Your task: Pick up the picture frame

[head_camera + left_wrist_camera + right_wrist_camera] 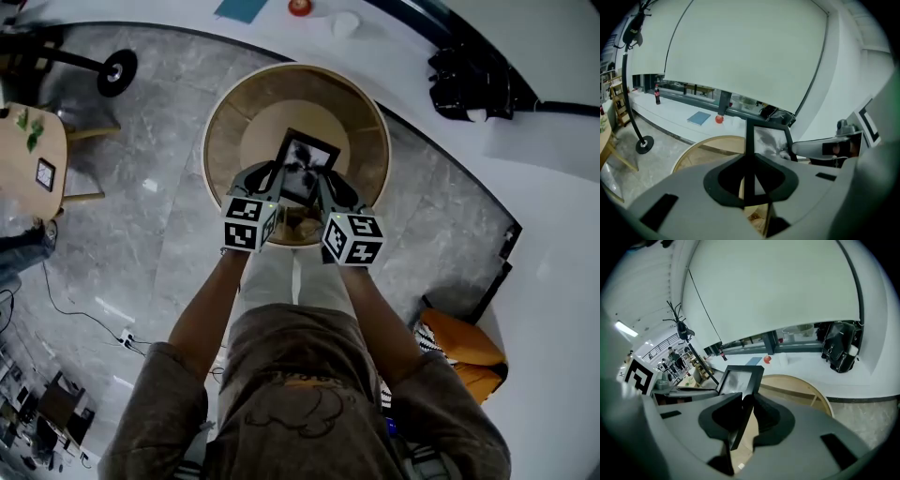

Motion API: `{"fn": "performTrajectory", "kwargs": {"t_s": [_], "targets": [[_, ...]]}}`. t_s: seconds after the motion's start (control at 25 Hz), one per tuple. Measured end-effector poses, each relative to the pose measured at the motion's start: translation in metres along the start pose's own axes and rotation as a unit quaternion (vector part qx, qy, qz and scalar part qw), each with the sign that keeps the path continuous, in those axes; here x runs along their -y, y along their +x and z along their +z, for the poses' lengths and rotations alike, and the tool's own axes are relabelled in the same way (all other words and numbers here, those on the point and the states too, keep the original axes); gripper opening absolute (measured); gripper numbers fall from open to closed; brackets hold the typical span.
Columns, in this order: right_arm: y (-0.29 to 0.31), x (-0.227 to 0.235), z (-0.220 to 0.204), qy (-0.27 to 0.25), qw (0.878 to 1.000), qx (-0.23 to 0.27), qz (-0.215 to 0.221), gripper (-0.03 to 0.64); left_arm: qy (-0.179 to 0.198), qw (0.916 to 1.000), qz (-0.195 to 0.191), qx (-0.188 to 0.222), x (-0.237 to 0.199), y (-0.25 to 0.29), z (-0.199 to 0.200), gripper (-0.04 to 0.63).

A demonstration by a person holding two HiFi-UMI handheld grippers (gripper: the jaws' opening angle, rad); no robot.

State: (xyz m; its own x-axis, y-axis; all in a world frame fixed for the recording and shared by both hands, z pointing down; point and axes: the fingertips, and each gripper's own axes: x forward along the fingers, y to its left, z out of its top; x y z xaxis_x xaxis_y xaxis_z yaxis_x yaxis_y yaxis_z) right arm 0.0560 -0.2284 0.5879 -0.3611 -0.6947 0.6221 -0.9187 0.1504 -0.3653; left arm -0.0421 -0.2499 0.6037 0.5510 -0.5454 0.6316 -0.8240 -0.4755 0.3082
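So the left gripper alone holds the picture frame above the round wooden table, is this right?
Not alone. The right gripper clamps the other side of the picture frame too, as the right gripper view shows. The left gripper does hold it above the round wooden table.

The black rectangular picture frame (305, 167) has a smooth, matt moulding; whether it is wood or plastic cannot be told. Its pane is glossy and throws pale reflections over the grey print behind it. The left gripper (272, 176) and right gripper (330, 183) have smooth, matt grey plastic shells with matt black jaw linings. The round pale wooden table (214, 131) looks smooth, with a soft satin sheen. The grey marbled stone floor (141, 187) is polished and catches bright spots of light. The person's brown sweatshirt (300, 394) is soft, matt cloth.
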Motion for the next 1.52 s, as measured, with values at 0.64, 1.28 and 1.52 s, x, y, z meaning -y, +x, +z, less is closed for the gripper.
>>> {"fn": "performTrajectory", "kwargs": {"t_s": [0.64, 1.28, 1.52], "targets": [[-0.111, -0.063, 0.129, -0.044, 0.992, 0.112, 0.037, 0.086, 0.026, 0.9939, 0.041, 0.099, 0.057, -0.115, 0.130, 0.078], [-0.182, -0.118, 0.191, -0.109, 0.971, 0.200, 0.072, 0.086, 0.057, 0.9750, 0.074, 0.202, 0.085, -0.203, 0.191, 0.078], [-0.191, -0.125, 0.200, -0.117, 0.966, 0.217, 0.079, 0.084, 0.056, 0.9726, 0.071, 0.214, 0.088, -0.210, 0.198, 0.078]]}}
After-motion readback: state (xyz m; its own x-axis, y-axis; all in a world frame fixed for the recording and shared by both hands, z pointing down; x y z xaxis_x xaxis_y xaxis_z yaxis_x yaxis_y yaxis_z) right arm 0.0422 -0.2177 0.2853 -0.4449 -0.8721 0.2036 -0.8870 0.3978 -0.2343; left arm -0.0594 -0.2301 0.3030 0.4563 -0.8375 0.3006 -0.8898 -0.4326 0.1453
